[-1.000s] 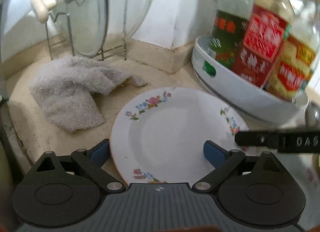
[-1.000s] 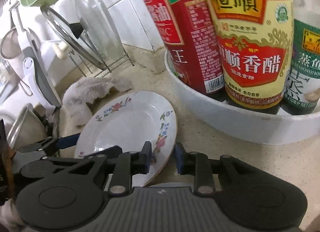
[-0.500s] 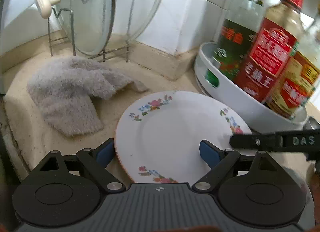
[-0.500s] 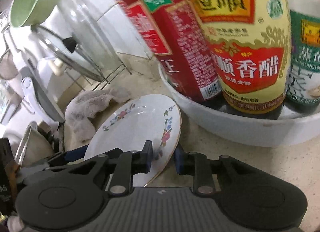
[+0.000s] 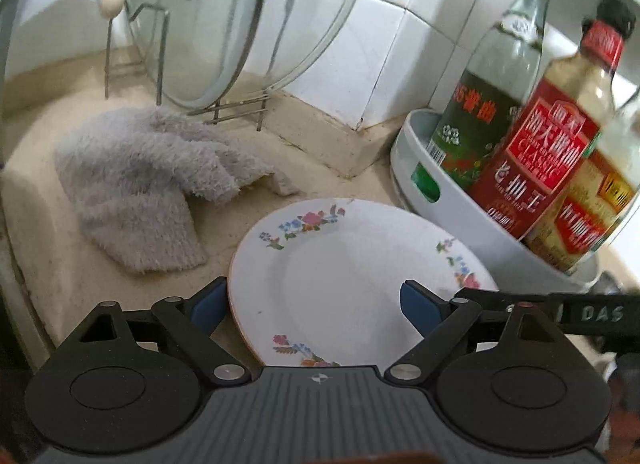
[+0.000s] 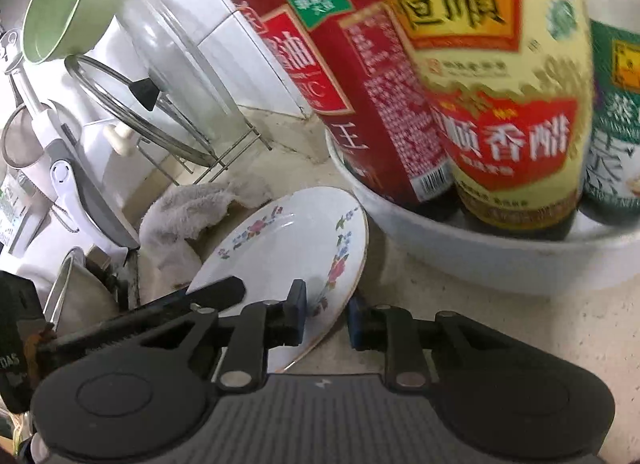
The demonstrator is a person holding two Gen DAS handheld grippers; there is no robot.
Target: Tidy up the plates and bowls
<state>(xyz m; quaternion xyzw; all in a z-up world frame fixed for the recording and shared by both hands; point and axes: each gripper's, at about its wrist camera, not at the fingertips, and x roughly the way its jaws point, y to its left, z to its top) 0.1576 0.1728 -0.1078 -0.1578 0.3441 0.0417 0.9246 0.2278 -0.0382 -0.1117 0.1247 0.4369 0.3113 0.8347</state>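
The right gripper (image 6: 327, 314) pinches the rim of the white floral-edged ceramic plate (image 6: 292, 240), tilting it off the speckled beige countertop (image 6: 440, 316). The left gripper (image 5: 316, 306), jaws opening, straddles the plate's near edge. Beyond, a grey fluffy cloth (image 5: 148, 184) lies before the backsplash.

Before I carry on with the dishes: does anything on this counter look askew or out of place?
Yes. The floral plate is tilted, its near rim lifted off the counter in the right gripper, whose jaws pinch the rim. A crumpled grey towel lies loose on the counter beside it. No spill or breakage shows.
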